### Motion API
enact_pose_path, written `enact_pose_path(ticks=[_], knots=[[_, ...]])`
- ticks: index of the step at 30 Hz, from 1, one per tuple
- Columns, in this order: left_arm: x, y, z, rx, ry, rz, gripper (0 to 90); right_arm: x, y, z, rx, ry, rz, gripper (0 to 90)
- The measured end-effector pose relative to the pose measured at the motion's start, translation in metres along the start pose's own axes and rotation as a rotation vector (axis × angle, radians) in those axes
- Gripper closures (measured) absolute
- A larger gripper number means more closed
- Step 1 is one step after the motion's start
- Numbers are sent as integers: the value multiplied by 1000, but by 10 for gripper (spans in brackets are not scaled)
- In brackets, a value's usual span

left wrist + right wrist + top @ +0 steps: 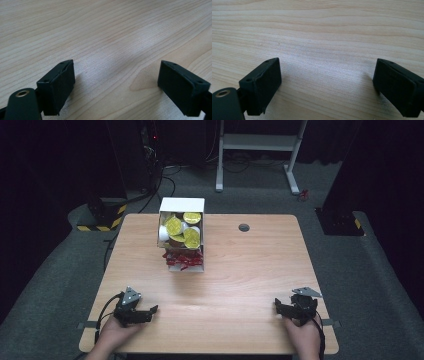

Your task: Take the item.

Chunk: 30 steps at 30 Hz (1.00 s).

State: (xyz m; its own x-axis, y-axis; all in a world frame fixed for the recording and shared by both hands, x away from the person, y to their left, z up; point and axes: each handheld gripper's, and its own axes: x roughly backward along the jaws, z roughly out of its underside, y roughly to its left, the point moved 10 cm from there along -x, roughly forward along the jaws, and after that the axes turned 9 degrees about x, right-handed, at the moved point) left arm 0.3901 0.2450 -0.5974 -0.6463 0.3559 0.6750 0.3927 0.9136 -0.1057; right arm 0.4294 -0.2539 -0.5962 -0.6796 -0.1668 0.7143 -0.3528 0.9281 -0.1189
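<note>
High view shows box [181, 235]; gripper views, bare table [105, 30].

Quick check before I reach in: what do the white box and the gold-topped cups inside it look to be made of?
White box: likely matte cardboard, thin flat walls with folded edges. Gold-topped cups: probably white plastic bodies with shiny foil lids that glint yellow; too small to be sure.
</note>
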Motion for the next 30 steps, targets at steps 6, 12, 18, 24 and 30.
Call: enact_pose_path(ticks=[6,12,18,24,30], knots=[[0,0,0,2,2,5,146,0,0,0,0,0,0,80],[0,0,0,2,2,5,146,0,0,0,0,0,0,79],[0,0,0,2,2,5,146,0,0,0,1,2,-4,78],[0,0,0,2,2,5,147,1,0,-1,19,-5,1,96],[0,0,0,2,2,5,147,7,4,-6,41,-39,-11,126]])
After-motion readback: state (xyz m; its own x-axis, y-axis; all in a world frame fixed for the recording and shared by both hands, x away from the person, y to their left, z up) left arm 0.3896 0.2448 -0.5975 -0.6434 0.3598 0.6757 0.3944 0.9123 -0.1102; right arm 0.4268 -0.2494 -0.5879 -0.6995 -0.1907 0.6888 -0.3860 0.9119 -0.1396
